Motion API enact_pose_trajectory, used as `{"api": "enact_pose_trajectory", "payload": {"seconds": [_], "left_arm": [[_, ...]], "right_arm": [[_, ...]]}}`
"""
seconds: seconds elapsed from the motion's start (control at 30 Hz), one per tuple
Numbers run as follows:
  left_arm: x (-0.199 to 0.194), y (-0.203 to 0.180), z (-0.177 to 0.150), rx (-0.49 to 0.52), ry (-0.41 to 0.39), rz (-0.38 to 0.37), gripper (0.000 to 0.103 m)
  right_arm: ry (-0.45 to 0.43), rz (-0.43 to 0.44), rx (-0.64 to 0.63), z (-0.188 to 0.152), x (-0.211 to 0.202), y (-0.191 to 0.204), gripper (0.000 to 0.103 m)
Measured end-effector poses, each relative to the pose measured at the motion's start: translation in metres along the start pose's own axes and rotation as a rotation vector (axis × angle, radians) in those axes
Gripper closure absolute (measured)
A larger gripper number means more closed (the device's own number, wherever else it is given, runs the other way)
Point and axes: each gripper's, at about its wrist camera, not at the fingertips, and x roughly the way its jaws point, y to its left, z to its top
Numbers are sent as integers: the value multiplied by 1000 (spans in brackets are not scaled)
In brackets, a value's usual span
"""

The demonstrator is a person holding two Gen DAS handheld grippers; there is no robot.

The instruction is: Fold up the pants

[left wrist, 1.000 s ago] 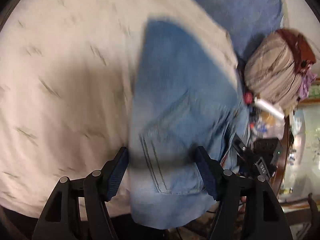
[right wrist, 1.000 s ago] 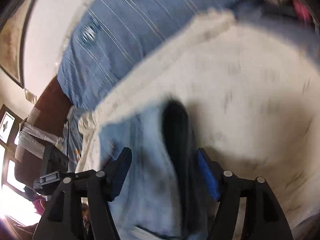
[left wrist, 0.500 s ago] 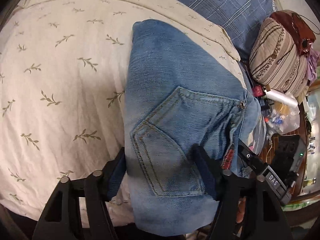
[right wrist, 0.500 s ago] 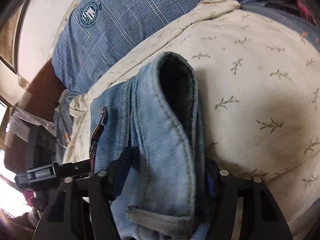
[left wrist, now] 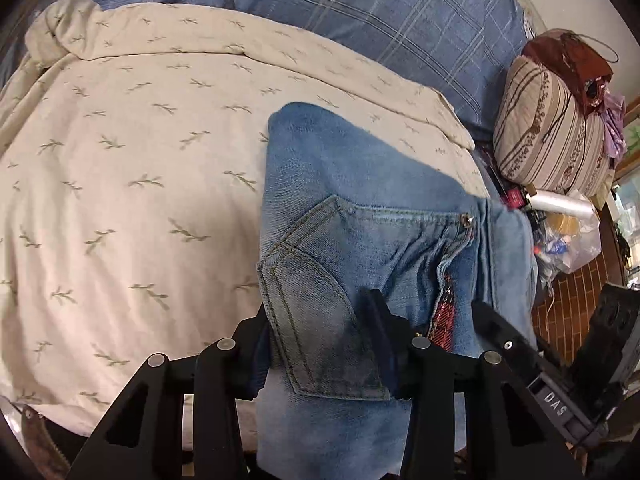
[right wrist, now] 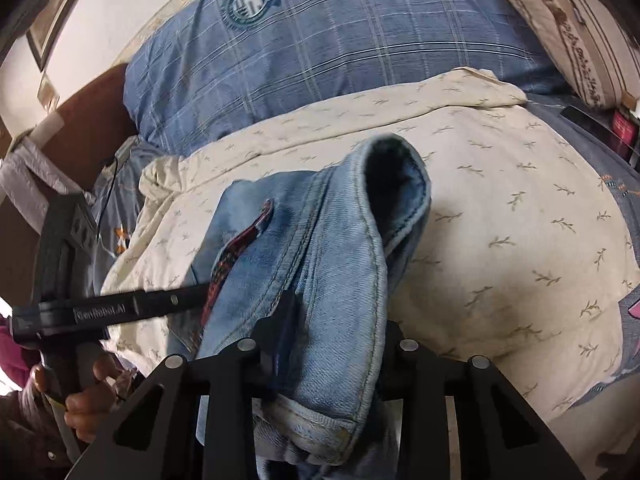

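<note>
My left tongs [left wrist: 322, 344] are clenched on the folded jeans [left wrist: 360, 216], the pads having just been closing with the back pocket bunched between them. My right tongs [right wrist: 326, 344] grip the same jeans at the waistband, their pads likewise just closing in on the thick denim. The jeans lie folded on the bed, resting on a cream quilt [left wrist: 120, 160] printed with small green sprigs; seen from my left wrist they run from the tongs toward 12 o'clock. Past the quilt at 12 o'clock is a blue plaid pillow [right wrist: 340, 52] with a round crest. At 2 o'clock in the left view a striped bolster [left wrist: 556, 136] stands with a dark red bag [left wrist: 568, 56] on top, and below it at 3 o'clock a clear plastic bag [left wrist: 576, 240] sits above a brick-patterned floor [left wrist: 568, 300]. In the right view a wooden headboard [right wrist: 92, 120] shows at 9 o'clock, and my left hand [right wrist: 80, 392] holds its handle at 8 o'clock.
</note>
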Motion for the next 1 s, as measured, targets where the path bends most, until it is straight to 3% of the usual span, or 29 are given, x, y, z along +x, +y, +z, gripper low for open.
{"api": "enact_pose_trajectory", "payload": {"seconds": [0.17,0.23,0.3,0.4,0.53,0.6,0.63,0.77,0.83,0.87,1.0], "left_arm": [[-29,17,-9,-11,-45,24,63],[-41,23,-17,14,-74,79,62],[-35,28,-24,37,-43,154,62],[-29,38,-34,28,-12,143,58],[-61,36,-30,49,-99,113,61],[-77,32,-20,51,-161,91,52],[-77,29,-14,61,-159,90,41],[-49,14,8,110,-76,124,42],[-28,3,17,125,22,118,62],[-26,-3,17,138,33,155,62],[-17,-7,21,146,43,190,58]], "right_arm": [[-19,36,-14,-3,-2,22,72],[15,65,-5,-8,8,24,71],[110,47,4,-17,30,23,67],[163,-8,8,-26,46,20,58],[106,31,80,-17,26,2,57],[58,20,116,-9,17,-8,55],[22,8,132,-4,14,-13,55],[-42,46,193,11,20,-20,55],[-27,65,143,18,31,-8,86],[-25,55,99,20,31,1,99],[-145,-29,-23,30,8,17,99]]}}
